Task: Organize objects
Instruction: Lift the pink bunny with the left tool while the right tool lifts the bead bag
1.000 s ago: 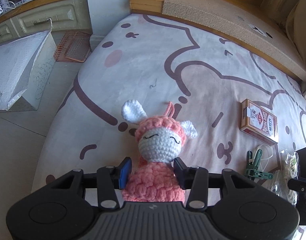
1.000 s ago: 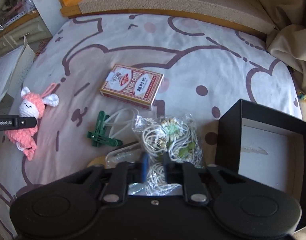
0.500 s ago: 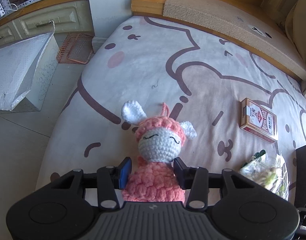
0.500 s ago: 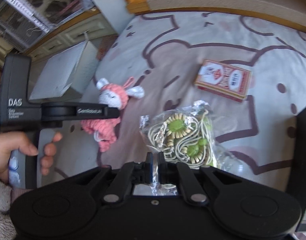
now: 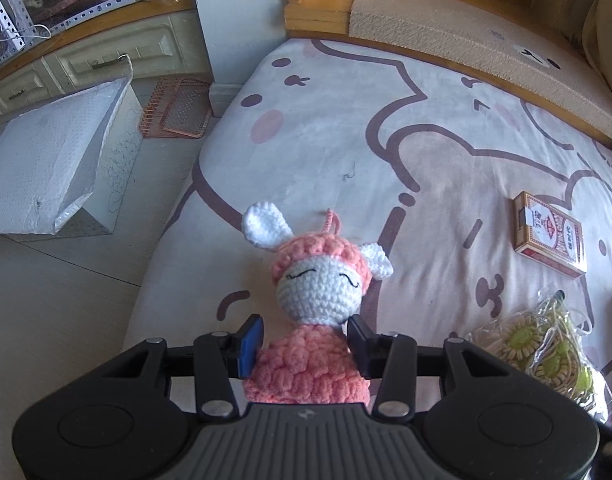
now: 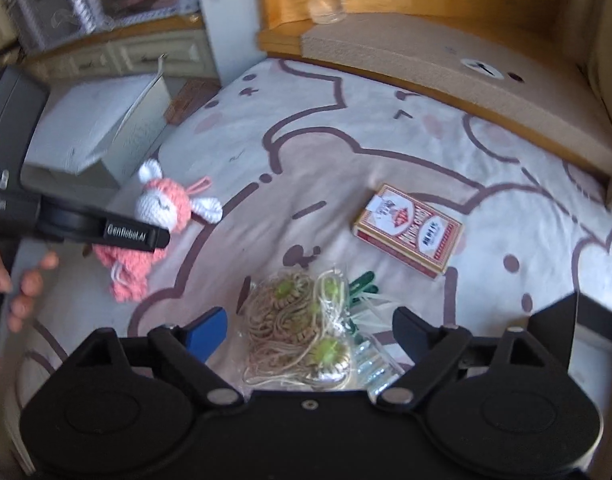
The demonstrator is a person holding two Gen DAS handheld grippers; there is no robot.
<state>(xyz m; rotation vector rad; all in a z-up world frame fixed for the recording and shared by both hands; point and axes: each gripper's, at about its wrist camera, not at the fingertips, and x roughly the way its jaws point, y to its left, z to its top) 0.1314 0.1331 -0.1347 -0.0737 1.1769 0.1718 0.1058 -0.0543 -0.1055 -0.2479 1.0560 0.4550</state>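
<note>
**Left clamped on crochet doll, right jaws spreading over cord bag**

Left gripper [image 5: 304, 344]: both pads pressed into the pink body of the crochet bunny doll [image 5: 320, 280]. Doll's lower body is cut off behind the gripper housing in the left wrist view; the right wrist view shows the legs hanging below the finger, near the edge of the bear-print bedsheet [image 5: 386, 152].

Right gripper [image 6: 310, 328]: jaws opening, wide apart now. The clear bag of beige cord with green discs [image 6: 302, 328] lies between them on the sheet, pads not touching it. Bag's near end is hidden under the gripper body.

Green clothespin [image 6: 364, 282] pokes out from under the bag's far-right side, mostly covered. White strips beside it, can't tell what they are.

Playing-card box [image 6: 410, 230] lies flat, apart from the bag, further up the sheet.

Black box [image 6: 562, 314]: only a corner visible at right, contents not visible.

A hand [image 6: 14, 280] on the left gripper's handle, cut off at the frame edge. Right view is motion-blurred.
</note>
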